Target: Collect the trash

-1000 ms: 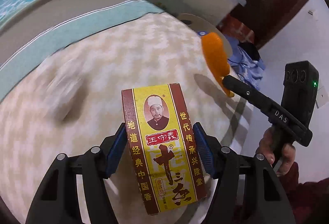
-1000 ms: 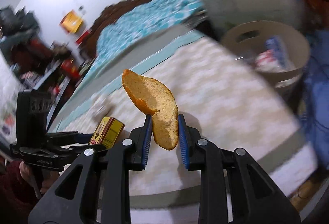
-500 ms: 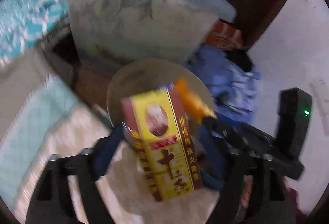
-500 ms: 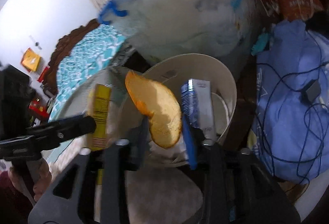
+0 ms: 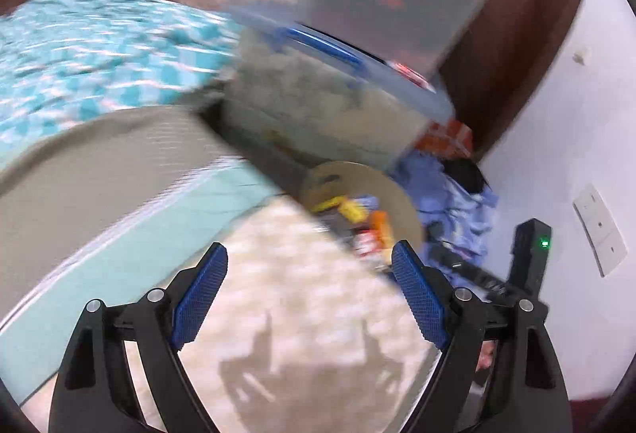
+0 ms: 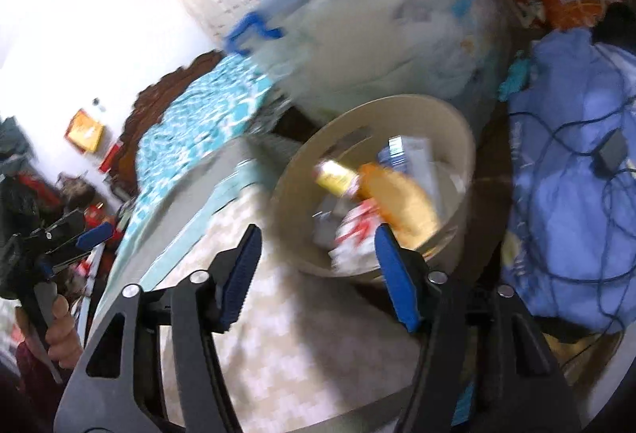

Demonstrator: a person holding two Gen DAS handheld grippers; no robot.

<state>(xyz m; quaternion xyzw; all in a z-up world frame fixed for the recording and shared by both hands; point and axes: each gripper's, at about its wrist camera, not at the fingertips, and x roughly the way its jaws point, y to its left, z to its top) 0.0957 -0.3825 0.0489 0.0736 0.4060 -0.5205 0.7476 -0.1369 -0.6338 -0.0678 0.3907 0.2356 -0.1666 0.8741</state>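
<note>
Hovering over the bed (image 5: 302, 298), the left gripper (image 5: 310, 294) has its fingers (image 5: 200, 296) spread wide with nothing between them, and the right gripper (image 6: 318, 274) is wide open and holds nothing too. The trash is inside the round tan bin (image 6: 457, 139): a yellow box (image 6: 336, 176), an orange peel (image 6: 401, 202) and some white and blue wrappers sit in it. The bin stands just past the end of the bed, beside a blue cloth (image 6: 564, 194) with dark cords (image 6: 596, 151) on it.

What could go wrong from here? The right gripper is very close to the bin, so a quick swing could knock the rim and tip the trash out. The cords lie right beside the bin and could catch on a finger. Both pictures are blurry, so I cannot tell if any trash fell outside the bin. The two grippers are also near each other by the bin, and they could bump
</note>
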